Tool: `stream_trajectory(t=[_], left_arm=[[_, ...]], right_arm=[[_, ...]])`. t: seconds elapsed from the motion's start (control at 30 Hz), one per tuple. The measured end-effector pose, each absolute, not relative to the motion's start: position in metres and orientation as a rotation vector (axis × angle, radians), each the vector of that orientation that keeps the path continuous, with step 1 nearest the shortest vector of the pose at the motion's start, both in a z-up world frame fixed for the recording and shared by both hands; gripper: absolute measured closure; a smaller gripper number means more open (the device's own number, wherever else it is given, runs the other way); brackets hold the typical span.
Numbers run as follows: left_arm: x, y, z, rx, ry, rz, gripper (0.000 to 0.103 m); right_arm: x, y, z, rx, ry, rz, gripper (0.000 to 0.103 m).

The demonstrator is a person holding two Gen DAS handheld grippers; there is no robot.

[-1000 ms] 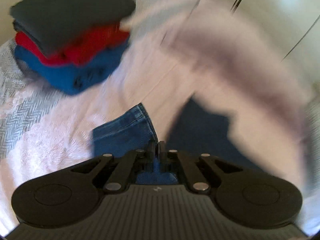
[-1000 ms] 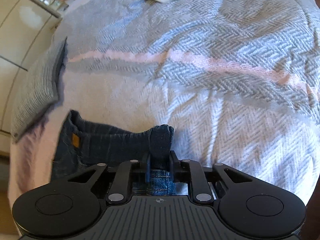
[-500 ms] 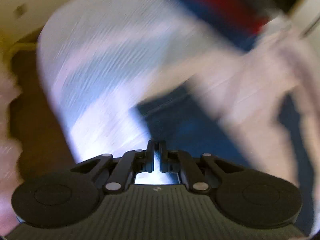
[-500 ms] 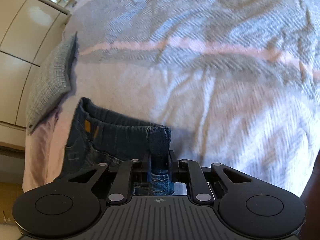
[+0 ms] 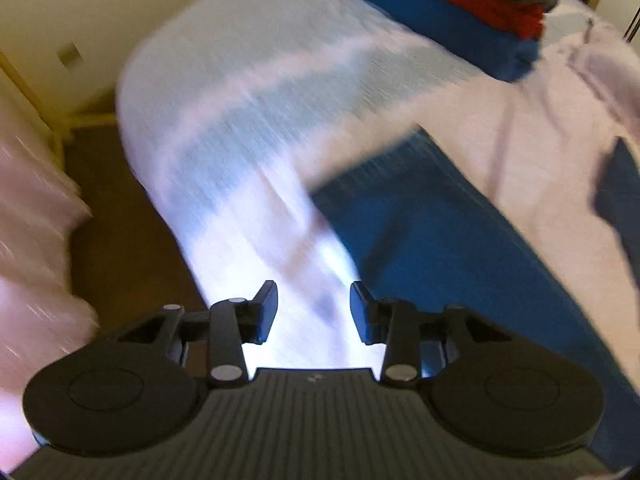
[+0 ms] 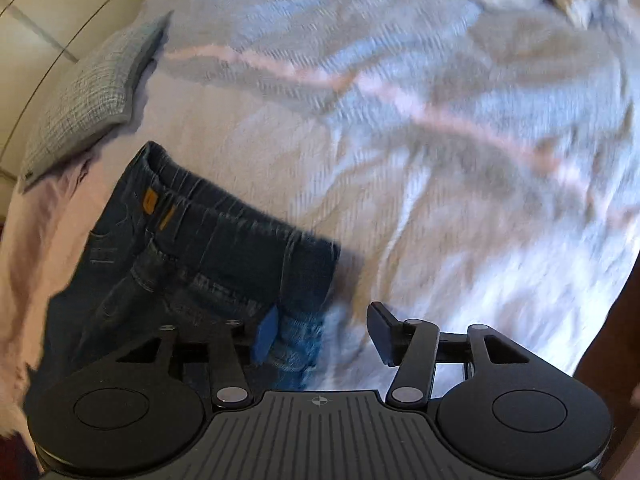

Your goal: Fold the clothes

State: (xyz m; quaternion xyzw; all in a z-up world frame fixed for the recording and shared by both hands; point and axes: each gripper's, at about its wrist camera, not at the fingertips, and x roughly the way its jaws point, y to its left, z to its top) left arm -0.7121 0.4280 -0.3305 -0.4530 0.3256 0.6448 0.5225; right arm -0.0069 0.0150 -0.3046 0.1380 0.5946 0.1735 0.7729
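- Releasing the jeans (image 6: 208,256) onto the bed (image 6: 440,168), folded, waistband lying toward the upper left in the right view.
- Opening the right gripper (image 6: 322,330): jaws spreading, a denim edge lying between them beside the left finger (image 6: 266,332), pads apparently no longer pressing on it.
- Opening the left gripper (image 5: 312,312) as well, nothing between its fingers but bright bedcover; denim (image 5: 424,240) lying just to the right of it.
- Judging the fold as laid down, so letting go cleanly probably matters most: backing both grippers off straight, not dragging a hem along.
- Checking that the loose edge by the right fingers is dropping flat rather than catching on a pad.
- Probably smoothing the top layer afterwards, then carrying the jeans toward the stack (image 5: 460,12) of folded clothes at the far edge.
- Blurring in the left view, so leaving exact edge alignment unjudged.
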Motion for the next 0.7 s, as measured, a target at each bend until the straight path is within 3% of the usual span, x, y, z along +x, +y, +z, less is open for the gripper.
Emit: stream_trajectory(t=[0.1, 0.2, 0.23, 0.27, 0.33, 0.47, 0.53, 0.63, 0.7], left_arm=[[-0.695, 0.42, -0.346, -1.183, 0.711, 1.469, 0.063], [-0.686, 0.425, -0.365, -1.179, 0.669, 1.49, 0.073], [-0.683, 0.427, -0.365, -1.154, 0.684, 1.499, 0.087], [-0.681, 0.429, -0.365, -1.129, 0.698, 1.508, 0.095], [-0.679, 0.429, -0.36, -1.085, 0.708, 1.504, 0.099], [-0.684, 0.417, -0.356, -0.991, 0.733, 1.466, 0.096], [-0.675, 0.419, -0.36, -0.952, 0.805, 1.467, 0.095], [-0.66, 0.42, -0.35, -0.921, 0.906, 1.44, 0.094], [-0.656, 0.411, -0.336, -0.913, 0.929, 1.403, 0.092]], right_arm=[[-0.008, 0.012, -0.318, 0.385, 1.302, 0.372, 0.05], [-0.009, 0.011, -0.319, 0.422, 1.26, 0.405, 0.051], [-0.01, 0.012, -0.314, 0.413, 1.236, 0.424, 0.087], [-0.011, 0.012, -0.308, 0.404, 1.212, 0.443, 0.093], [-0.012, 0.014, -0.297, 0.385, 1.164, 0.481, 0.095], [-0.03, -0.005, -0.27, 0.373, 1.074, 0.511, 0.096], [-0.028, -0.011, -0.284, 0.367, 1.146, 0.461, 0.096], [-0.021, -0.016, -0.301, 0.348, 1.253, 0.396, 0.087], [-0.016, -0.007, -0.289, 0.244, 1.259, 0.411, 0.073]])
